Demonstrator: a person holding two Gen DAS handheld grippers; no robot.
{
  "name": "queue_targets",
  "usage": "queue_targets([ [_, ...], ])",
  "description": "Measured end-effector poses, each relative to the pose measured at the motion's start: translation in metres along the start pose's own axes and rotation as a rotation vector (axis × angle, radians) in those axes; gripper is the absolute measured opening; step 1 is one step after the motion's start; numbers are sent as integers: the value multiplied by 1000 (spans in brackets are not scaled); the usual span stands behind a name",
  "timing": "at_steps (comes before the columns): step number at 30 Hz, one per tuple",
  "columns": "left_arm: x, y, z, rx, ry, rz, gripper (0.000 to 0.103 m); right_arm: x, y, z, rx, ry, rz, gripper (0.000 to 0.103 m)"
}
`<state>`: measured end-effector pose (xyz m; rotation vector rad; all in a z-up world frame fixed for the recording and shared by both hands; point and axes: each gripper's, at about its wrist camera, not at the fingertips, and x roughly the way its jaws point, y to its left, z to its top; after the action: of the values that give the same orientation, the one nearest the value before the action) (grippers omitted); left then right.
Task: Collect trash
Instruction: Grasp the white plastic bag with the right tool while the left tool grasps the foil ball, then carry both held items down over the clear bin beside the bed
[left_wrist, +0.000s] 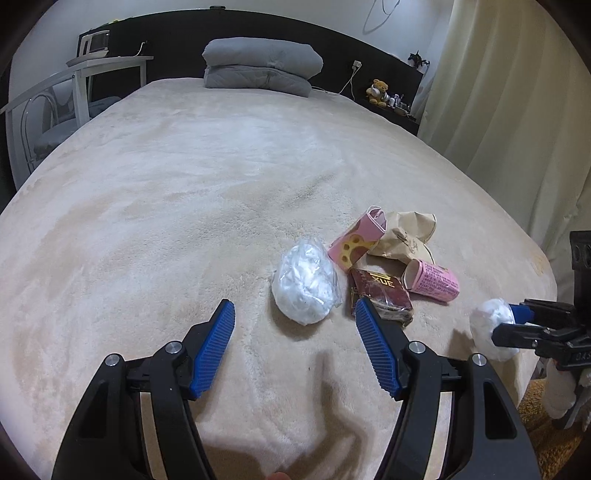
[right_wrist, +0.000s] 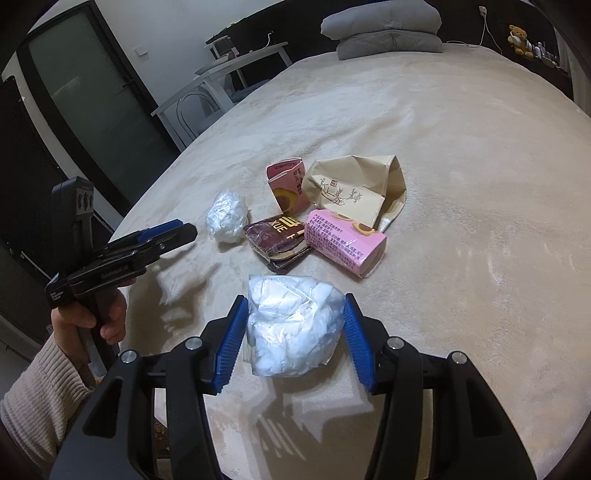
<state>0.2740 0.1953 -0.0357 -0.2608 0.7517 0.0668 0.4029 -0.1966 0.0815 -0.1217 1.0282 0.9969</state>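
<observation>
Tightly, right claw around tissue bag

Black-framed tongs with ribbed blue pads, silver pivot screws, a beige ribbed knit sleeve.

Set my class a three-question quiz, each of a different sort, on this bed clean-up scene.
1. True or false: the right gripper is shut on a plastic-wrapped white wad.
2. Which gripper holds nothing?
A. left gripper
B. right gripper
3. Fill in: the dark red packet lies between the other white wad and the lying pink ____.

Key: 1 true; 2 A; 3 carton
</observation>
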Motion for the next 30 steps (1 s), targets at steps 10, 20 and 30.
queue_targets([
  [10,36,0,17,-55,24,29,67,-15,-12,-7,5,-6,-5,52],
  [20,48,1,16,-92,69,28,48,-26,-17,-7,13,-30,-15,52],
  [30,22,-5,15,-113,7,11,48,-35,-23,-5,28,-67,-26,52],
])
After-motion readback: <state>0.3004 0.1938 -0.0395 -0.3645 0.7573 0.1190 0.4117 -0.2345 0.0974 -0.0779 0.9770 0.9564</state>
